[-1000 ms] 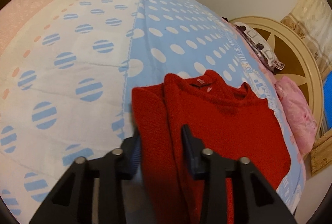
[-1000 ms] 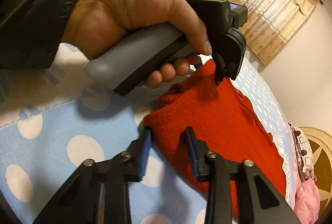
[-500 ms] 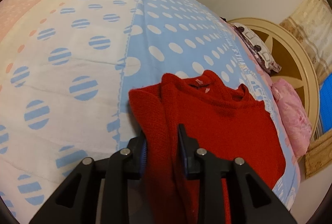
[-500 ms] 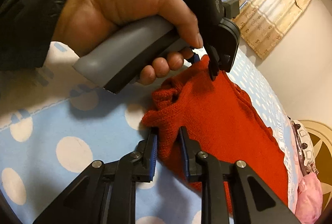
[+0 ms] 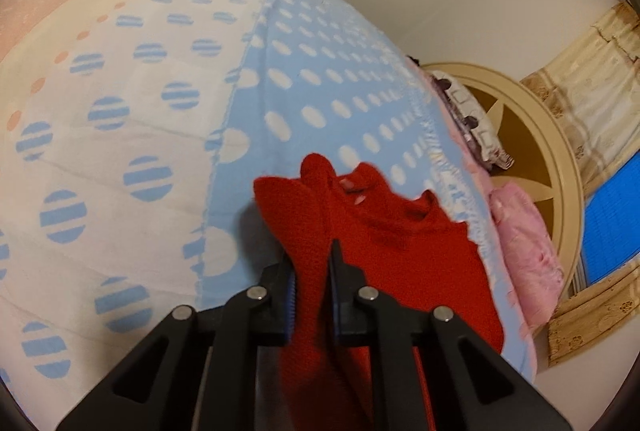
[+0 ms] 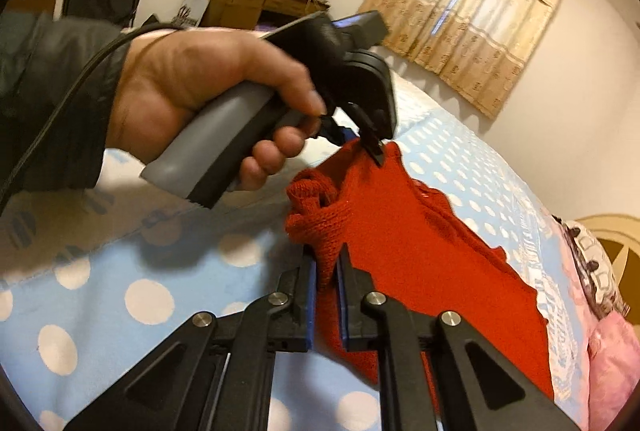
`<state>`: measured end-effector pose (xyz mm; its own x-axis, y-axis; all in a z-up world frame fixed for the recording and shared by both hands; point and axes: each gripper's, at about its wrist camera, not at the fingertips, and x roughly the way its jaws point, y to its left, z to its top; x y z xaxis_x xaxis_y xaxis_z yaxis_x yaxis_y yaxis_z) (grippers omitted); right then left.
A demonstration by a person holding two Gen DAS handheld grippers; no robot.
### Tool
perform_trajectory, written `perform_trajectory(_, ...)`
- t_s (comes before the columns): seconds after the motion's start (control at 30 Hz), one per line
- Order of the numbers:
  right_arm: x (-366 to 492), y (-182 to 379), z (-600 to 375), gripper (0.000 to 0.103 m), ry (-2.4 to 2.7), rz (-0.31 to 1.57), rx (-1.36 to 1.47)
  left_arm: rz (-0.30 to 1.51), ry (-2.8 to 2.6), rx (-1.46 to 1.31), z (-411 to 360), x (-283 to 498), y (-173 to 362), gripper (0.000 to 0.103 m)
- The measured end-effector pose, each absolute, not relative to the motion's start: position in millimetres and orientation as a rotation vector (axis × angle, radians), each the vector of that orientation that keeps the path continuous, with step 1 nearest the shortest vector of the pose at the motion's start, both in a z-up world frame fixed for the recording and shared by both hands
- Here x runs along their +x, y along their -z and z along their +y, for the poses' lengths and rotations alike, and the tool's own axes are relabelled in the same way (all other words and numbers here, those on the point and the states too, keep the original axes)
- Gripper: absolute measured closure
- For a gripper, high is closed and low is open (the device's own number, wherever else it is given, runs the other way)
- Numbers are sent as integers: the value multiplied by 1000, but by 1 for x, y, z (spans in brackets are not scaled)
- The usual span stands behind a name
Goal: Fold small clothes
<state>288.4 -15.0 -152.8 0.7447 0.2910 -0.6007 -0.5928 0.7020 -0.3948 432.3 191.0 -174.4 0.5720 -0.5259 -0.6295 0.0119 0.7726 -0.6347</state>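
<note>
Since one second ago: both pairs of fingers gone from spread around the knit to pinched on it; hem edge now raised off the bedspread.

Near, left wrist view: left gripper (image 5: 311,271) clamped on a fold of the red sweater (image 5: 404,251), fabric bunched between the pads and hanging below them.

Near, right wrist view: right gripper (image 6: 325,283) clamped on the opposite hem corner of the red sweater (image 6: 420,255), knit crumpled just above the fingertips.

Middle: sweater body resting on the blue dotted bedspread (image 5: 320,79), collar pointing away. One side apparently already folded in.

Far: headboard (image 5: 560,159), curtain (image 6: 472,11).

Judgement: side fold seemingly done; bottom-to-collar fold only begun, laying over and smoothing left.
</note>
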Motion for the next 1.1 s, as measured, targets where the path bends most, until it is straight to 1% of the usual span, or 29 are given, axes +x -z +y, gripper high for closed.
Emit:
perform_trajectory(0.17,289,136,-36,96,-483,509,-549,879,356,-656,181,436,158,90)
perform_trajectory(0.53,281,131,-72,96,-432,498,-454,833,407,-660,141,450,130,90)
perform_trajectory(1.1,284,118,-115,96,-375,502,-346,833,456,-582,78,462,103,90)
